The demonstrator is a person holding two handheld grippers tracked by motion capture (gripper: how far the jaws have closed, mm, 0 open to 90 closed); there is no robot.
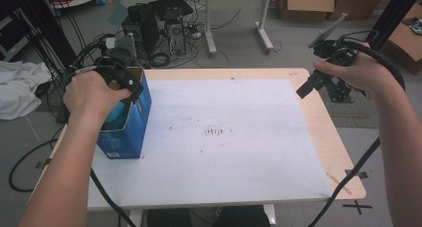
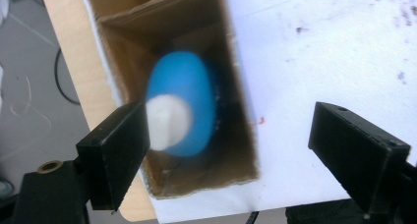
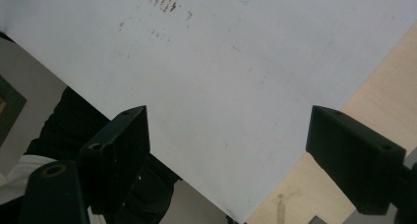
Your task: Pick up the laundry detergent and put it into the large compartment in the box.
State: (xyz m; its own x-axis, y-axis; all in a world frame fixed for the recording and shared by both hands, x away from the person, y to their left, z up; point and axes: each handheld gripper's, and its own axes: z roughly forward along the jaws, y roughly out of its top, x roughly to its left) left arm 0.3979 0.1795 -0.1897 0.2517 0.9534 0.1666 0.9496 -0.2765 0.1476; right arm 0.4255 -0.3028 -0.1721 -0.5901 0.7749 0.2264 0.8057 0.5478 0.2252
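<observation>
Bottle is in the box, left gripper let go

Cluttered lab floor behind: cables, a computer case, cardboard boxes. Table (image 1: 318, 122) carries a white mat (image 1: 224, 137) with a few brown marks. Blue box (image 1: 130, 127) stands upright at the mat's left edge, top open. Blue bottle (image 2: 184, 106) with a white cap (image 2: 167, 122) sits inside it, blurred; long axis looks roughly vertical, cap end up toward the opening. Left gripper (image 2: 226, 150) hangs right over the box mouth, jaws wide apart, gripping nothing. Right gripper (image 1: 318, 82) held up off the table's right edge, jaws also wide, empty. Judgement: drop-in looks done; what's left is pulling the left hand clear, maybe closing the box
</observation>
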